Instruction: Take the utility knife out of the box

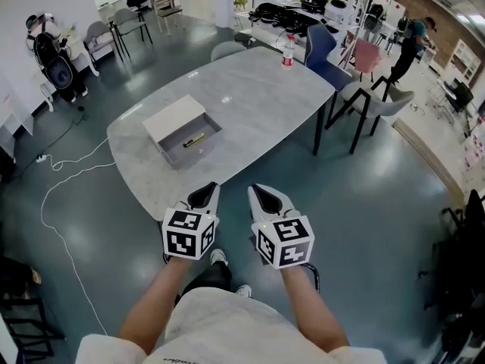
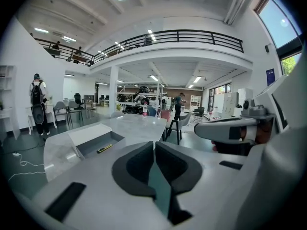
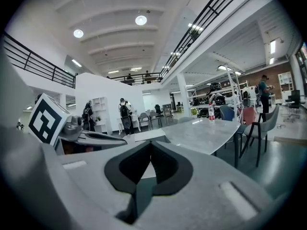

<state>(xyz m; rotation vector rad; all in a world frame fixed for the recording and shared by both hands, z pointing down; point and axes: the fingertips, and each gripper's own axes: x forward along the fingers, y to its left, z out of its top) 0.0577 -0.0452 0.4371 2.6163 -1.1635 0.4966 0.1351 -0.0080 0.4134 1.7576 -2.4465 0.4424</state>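
A white cable (image 1: 57, 196) trails over the grey floor at left. On the marble table (image 1: 265, 97) the open box (image 1: 174, 116) holds the utility knife (image 1: 193, 139), which the left gripper view also catches. At the near edge, the left gripper (image 1: 204, 194) and right gripper (image 1: 264, 196) hover, jaws closed and empty. The right gripper view looks along to the far bottle (image 3: 210, 111).
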